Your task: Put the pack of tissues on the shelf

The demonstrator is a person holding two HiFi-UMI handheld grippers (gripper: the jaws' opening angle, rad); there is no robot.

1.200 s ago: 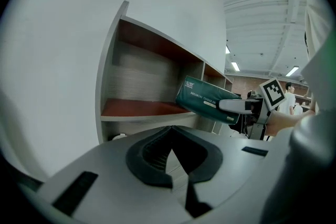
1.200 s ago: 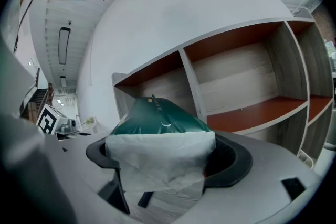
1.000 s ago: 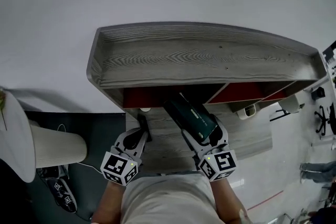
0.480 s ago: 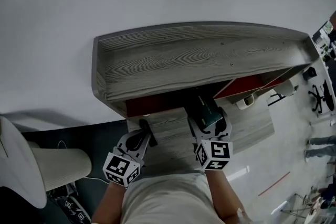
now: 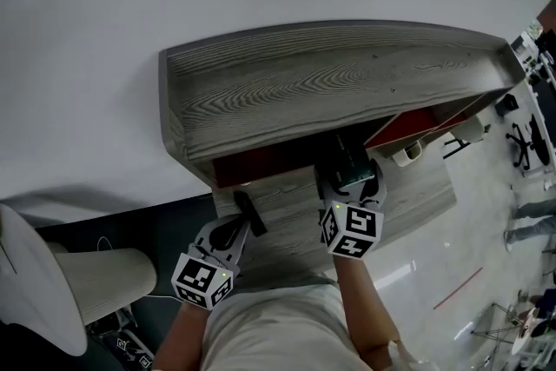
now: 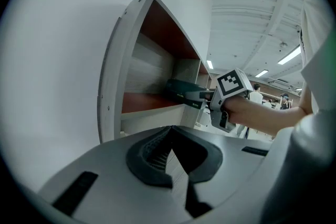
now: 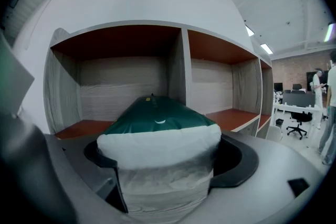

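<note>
Hanging in front of the shelf's left end, the left hand-held gripper [image 5: 248,215] has its jaws pressed together with nothing between them, and it touches nothing. Behind it stands the shelf [image 5: 330,82], grey wood grain outside with red-brown boards inside, split by upright dividers into compartments. Further right, the pack of tissues [image 7: 157,128], dark green with a white end, is clamped at that white end between the jaws of the right hand-held gripper [image 5: 349,178]. Its green end reaches into the leftmost compartment, just left of the first divider and above the red-brown board. Whether it rests on that board cannot be told. At the far right, an office chair [image 7: 299,118] stands well apart on the floor.
</note>
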